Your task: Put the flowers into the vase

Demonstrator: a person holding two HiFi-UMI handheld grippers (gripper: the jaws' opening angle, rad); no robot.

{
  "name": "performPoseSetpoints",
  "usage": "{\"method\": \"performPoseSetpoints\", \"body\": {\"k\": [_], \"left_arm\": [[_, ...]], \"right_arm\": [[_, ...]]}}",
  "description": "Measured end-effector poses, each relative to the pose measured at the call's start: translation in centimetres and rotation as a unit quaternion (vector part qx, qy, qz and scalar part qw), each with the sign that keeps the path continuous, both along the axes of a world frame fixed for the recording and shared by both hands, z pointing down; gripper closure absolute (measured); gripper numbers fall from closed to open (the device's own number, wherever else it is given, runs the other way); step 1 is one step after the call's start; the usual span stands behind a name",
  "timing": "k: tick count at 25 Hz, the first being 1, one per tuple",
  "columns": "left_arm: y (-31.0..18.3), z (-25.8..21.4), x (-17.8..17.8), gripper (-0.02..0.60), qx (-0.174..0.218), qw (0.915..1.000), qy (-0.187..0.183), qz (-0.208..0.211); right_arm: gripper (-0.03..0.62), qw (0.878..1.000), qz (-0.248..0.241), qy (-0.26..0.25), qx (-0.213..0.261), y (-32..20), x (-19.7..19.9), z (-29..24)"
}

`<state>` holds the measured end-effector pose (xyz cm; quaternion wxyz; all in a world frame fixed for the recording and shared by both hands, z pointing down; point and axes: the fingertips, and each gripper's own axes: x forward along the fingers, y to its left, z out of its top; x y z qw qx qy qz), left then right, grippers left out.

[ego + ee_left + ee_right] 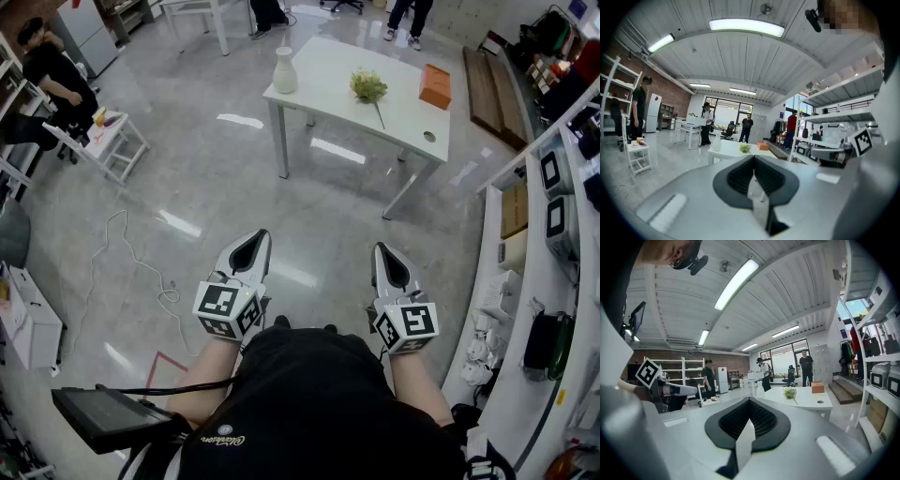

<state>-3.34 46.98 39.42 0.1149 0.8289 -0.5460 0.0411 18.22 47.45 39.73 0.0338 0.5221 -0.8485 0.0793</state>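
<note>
The left gripper [259, 234] and the right gripper [382, 247] are held side by side in front of the person's body, above the grey floor [216, 178]. Both point forward to the table [323, 66]. The jaws of each one are closed together, tip against tip, with nothing between them. A thin cable [141, 262] lies on the floor at the left. The white table stands well apart from both grippers. The white vase [284, 71] stands upright at its left end, close to the near left corner. The flowers [368, 86] lie flat about the middle of the top, with the stem toward the near edge. An orange box [435, 86] sits by the far right corner. Near the near right corner is a small round mark [429, 137], possibly a hole.
</note>
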Motion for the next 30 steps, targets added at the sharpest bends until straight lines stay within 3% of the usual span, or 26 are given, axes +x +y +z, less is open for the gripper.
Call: {"method": "performPoseSetpoints", "body": {"k": [18, 30], "left_arm": [[-0.5, 0.4, -0.9, 0.574, -0.002, 1.0, -0.001, 0.004], [-2.5, 1.7, -5.1, 0.574, -0.018, 0.9998, 0.009, 0.007]], "right_arm": [[0.595, 1.0, 0.005, -0.003, -0.016, -0.8, -1.2, 0.9], [0.594, 0.999, 0.025, 0.01, -0.042, -3.6, -4.5, 2.3]]}}
